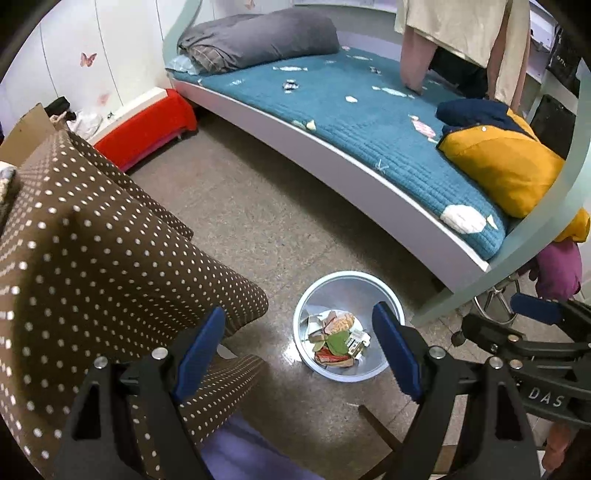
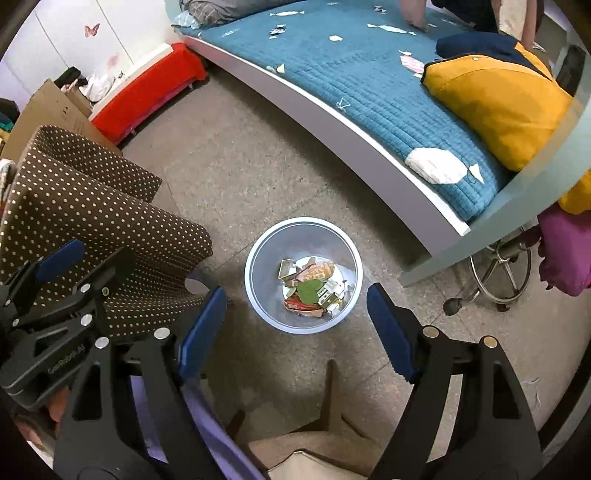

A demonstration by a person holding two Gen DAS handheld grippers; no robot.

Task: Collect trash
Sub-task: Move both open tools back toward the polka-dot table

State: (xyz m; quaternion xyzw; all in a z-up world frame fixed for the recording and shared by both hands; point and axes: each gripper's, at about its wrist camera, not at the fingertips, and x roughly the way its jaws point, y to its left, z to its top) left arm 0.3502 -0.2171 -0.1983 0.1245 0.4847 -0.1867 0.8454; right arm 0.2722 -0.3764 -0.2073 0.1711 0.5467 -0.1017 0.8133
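Observation:
A white round trash bin (image 1: pixel 384 299) stands on the floor beside the bed and holds several wrappers and paper scraps (image 1: pixel 338 341); it also shows in the right wrist view (image 2: pixel 258 254) with its trash (image 2: pixel 314 286). My left gripper (image 1: pixel 301 354) is open and empty, high above the bin. My right gripper (image 2: pixel 297 328) is open and empty, also above the bin. The right gripper shows at the right edge of the left wrist view (image 1: pixel 535 308); the left gripper shows at the left of the right wrist view (image 2: pixel 61 258). Small scraps of paper (image 1: pixel 351 99) lie scattered on the blue bed cover (image 1: pixel 332 110).
A brown polka-dot cloth (image 1: pixel 92 240) drapes a chair at the left. A red bench (image 1: pixel 144 125) stands by the wall. A yellow and navy pillow (image 1: pixel 498 158) lies on the bed. A chair's metal base (image 2: pixel 498 269) stands at the bed's foot. A person (image 1: pixel 461 33) stands behind the bed.

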